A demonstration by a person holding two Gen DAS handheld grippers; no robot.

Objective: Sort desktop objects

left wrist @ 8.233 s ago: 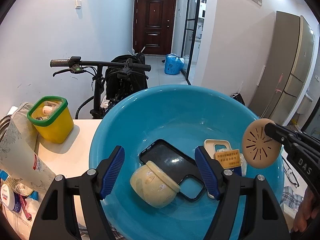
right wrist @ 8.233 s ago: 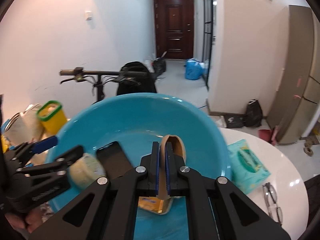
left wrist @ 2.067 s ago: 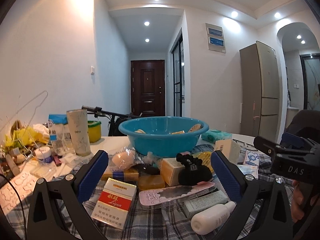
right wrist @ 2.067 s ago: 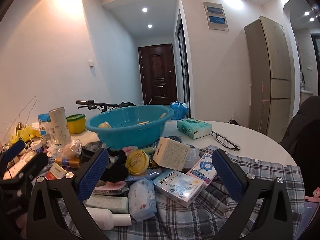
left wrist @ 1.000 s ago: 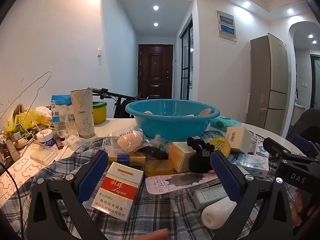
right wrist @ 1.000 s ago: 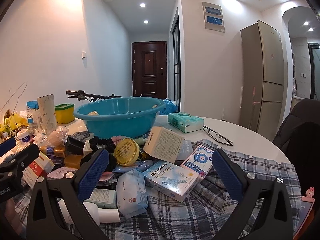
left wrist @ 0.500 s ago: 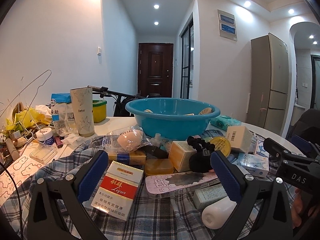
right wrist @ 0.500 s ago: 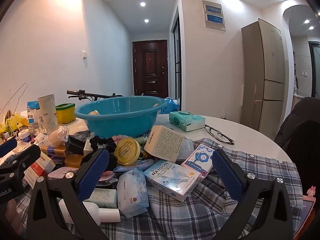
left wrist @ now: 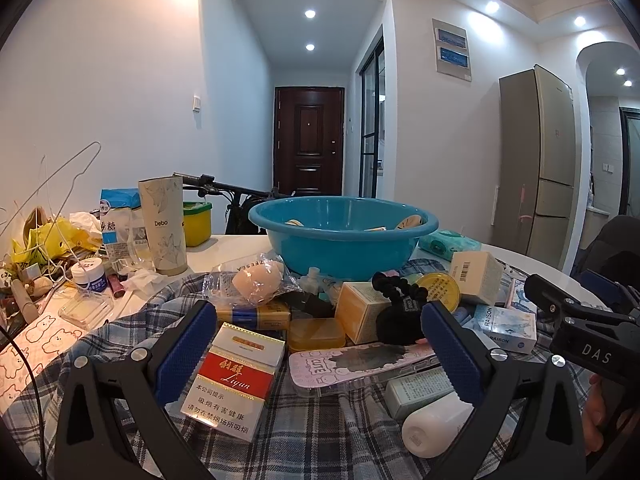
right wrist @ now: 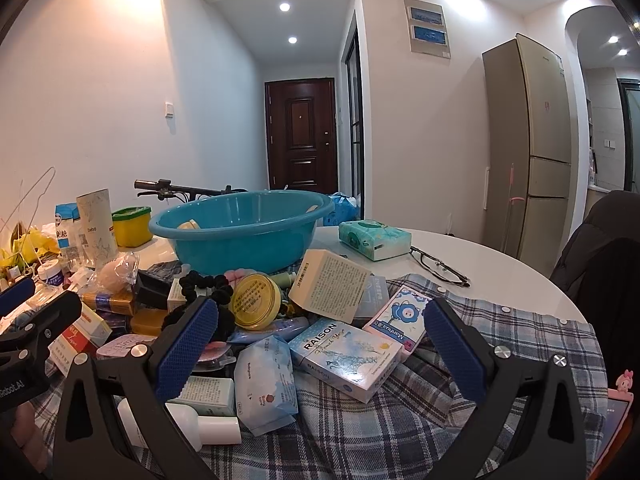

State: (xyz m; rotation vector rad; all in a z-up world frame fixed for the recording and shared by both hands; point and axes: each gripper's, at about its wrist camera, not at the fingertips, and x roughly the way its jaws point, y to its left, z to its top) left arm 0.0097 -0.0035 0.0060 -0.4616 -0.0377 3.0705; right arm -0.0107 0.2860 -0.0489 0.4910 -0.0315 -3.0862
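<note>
A glossy round teal plastic basin point(left wrist: 344, 236) sits at the far side of a heap of cardboard boxes, including a red-and-white cigarette pack point(left wrist: 234, 376), on rumpled plaid cloth point(right wrist: 400, 432). The left gripper point(left wrist: 320, 356) and right gripper point(right wrist: 320, 354) hover near the heap, ribbed blue pads spread wide, holding nothing.

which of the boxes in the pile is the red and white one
The cigarette pack, lying flat on the plaid cloth just ahead of the left claw. The RAISON box is pale blue; the other boxes are cream.

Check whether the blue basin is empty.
Not empty: the blue basin holds a few items, including a round beige perforated piece leaning at its rim.
</note>
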